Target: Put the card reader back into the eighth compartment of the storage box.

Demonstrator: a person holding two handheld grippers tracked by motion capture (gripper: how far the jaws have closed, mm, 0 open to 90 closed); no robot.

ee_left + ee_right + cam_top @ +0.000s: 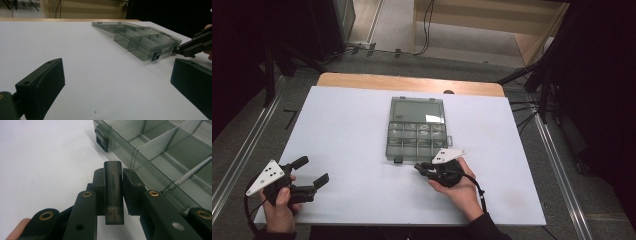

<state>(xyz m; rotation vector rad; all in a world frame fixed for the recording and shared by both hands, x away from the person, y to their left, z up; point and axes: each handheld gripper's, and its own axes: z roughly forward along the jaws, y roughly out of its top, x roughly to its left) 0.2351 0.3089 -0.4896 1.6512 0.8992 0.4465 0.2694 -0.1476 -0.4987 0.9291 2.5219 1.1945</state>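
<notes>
Grey plastic: compartment box (417, 135), lid open, mid-tabletop (347, 130).
Held item: dark USB adapter (113, 187), clamped between right gripper (113, 178) fingers just beside the box's near wall.
Left gripper (312, 175): fingers spread, nothing between, well apart from the box.
Hard to read: compartment contents.
Surroundings: white tabletop, wooden edge, dark room, floor cables.

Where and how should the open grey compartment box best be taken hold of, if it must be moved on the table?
Grip the compartment box by the near front wall beside its latch, coming from the person's side. That wall is thin, upright and free, so two jaws could probably straddle it. The lid lies open flat behind, and would likely flex.
</notes>
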